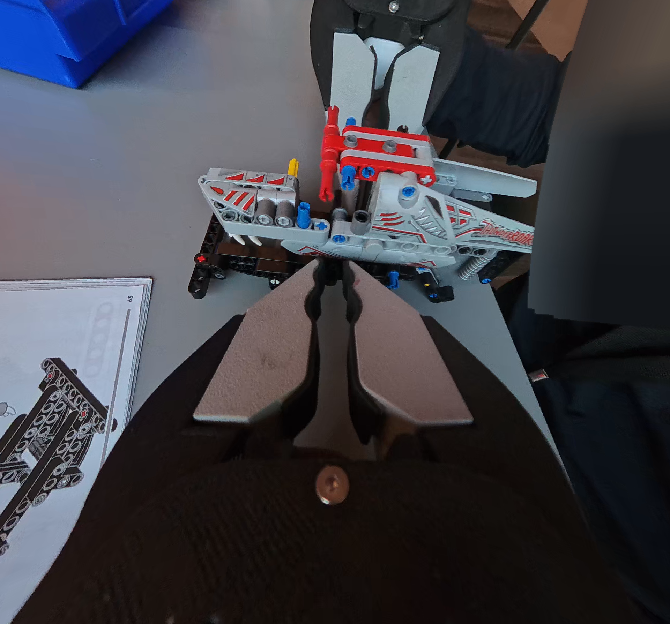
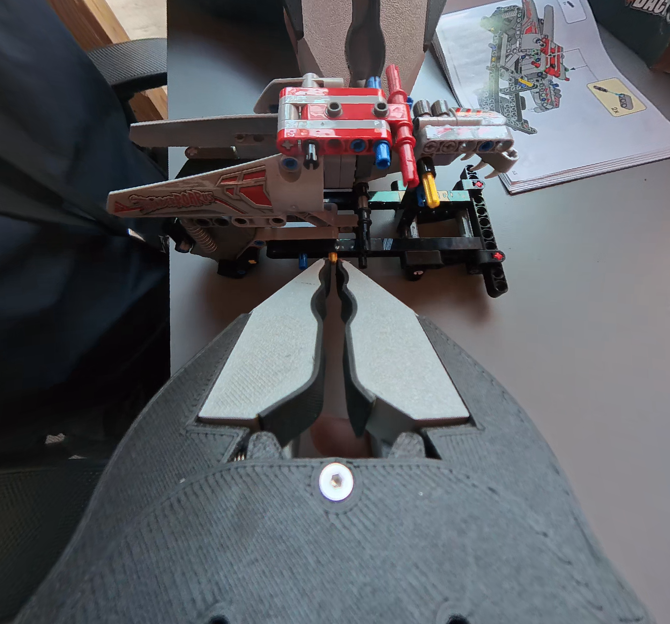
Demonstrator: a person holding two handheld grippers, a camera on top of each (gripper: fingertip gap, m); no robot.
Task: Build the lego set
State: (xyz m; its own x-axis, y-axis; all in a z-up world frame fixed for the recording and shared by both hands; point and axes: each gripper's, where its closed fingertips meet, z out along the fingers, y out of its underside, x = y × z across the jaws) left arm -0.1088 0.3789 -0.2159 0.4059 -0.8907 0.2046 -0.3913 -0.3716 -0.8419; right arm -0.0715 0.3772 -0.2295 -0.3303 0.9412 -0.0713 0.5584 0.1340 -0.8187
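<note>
The lego model (image 1: 380, 233) stands on the grey table. It has a grey body with red stickers, a red block on top and a black frame (image 2: 435, 244) underneath. My left gripper (image 1: 330, 267) is shut on the near edge of the black frame under the grey body. My right gripper (image 2: 331, 264) comes from the opposite side and is shut on a small orange pin (image 2: 332, 257), held against the black beam of the frame. Each gripper shows beyond the model in the other's view: the left gripper (image 2: 362, 70), and one of the right gripper's fingers (image 1: 413, 92), with the tips hidden behind the red block.
An open instruction booklet (image 1: 54, 371) lies left of the model and also shows in the right wrist view (image 2: 544, 81). A blue bin (image 1: 72, 19) stands at the far left. The table edge (image 2: 169, 280) runs just past the model's tail, with a person's dark clothing beyond. About 5 cm separates my left fingertips from my right.
</note>
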